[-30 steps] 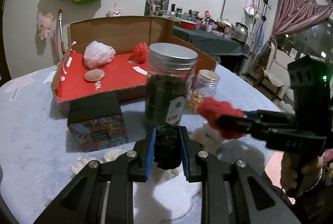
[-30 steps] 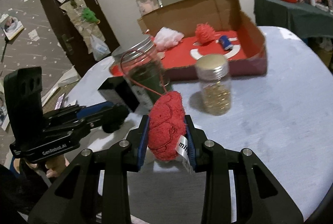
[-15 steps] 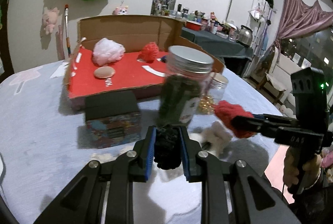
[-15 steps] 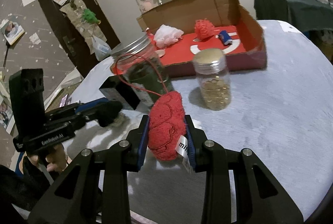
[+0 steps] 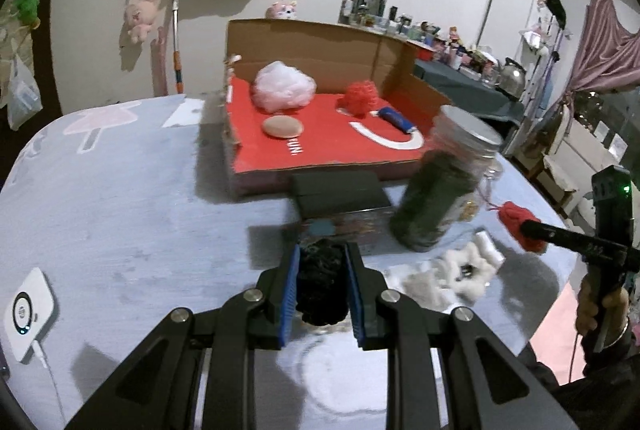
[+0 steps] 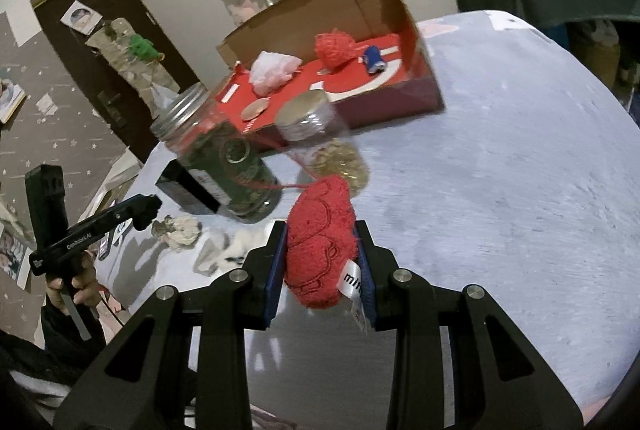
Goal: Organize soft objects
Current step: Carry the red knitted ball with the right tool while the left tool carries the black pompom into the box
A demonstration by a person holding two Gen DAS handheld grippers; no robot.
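Left tool (image 5: 321,284) clamped on black fluffy ball (image 5: 322,280), right tool (image 6: 322,254) on red plush (image 6: 320,244); cardboard box (image 5: 304,42) straight ahead, beyond jars, nearer left.

A red floor with white markings is seen in the brown cardboard box (image 5: 320,42), on which a pale pink puff (image 5: 285,91), a red puff (image 5: 361,97) and a blue roll (image 5: 396,117) are shown.

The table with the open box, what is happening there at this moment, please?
A person holds one hand-held gripper in each hand above the table. The left hand-held gripper is shut on a black fuzzy ball; the right hand-held gripper is shut on a red plush toy. The cardboard box already holds a pink puff and a red pompom. White fluffy pieces lie beside the jars.
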